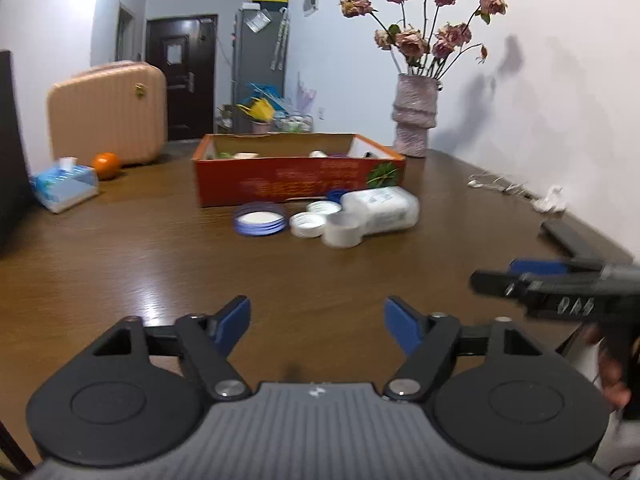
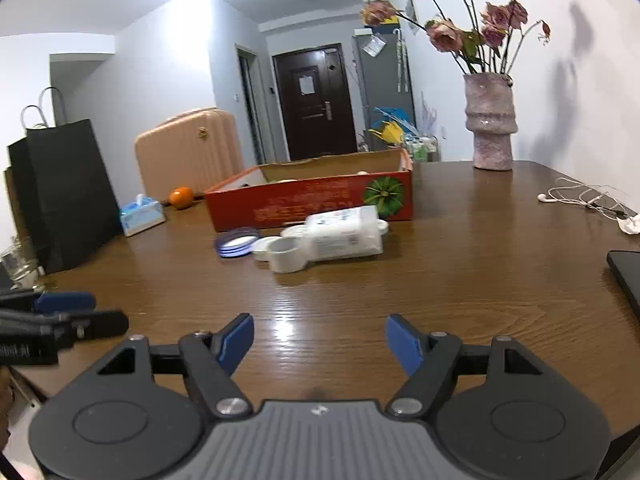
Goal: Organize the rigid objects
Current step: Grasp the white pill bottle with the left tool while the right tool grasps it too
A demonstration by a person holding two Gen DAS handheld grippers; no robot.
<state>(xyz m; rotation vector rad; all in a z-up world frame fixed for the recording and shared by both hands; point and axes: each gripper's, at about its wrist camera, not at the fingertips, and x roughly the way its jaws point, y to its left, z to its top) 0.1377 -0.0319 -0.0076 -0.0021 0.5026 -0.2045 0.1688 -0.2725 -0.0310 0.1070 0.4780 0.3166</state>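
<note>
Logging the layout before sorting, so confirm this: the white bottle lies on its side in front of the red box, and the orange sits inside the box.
Wrong on the orange: it sits outside the red box, off to its left beside the tissue pack, as the right wrist view shows. The white bottle does lie on its side in front of the box.

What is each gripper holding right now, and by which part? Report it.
Nothing. The left gripper and right gripper are both open and empty above the brown wooden table.

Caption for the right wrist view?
Open right gripper over the wooden table, facing a white bottle and lids before a red cardboard box.
</note>
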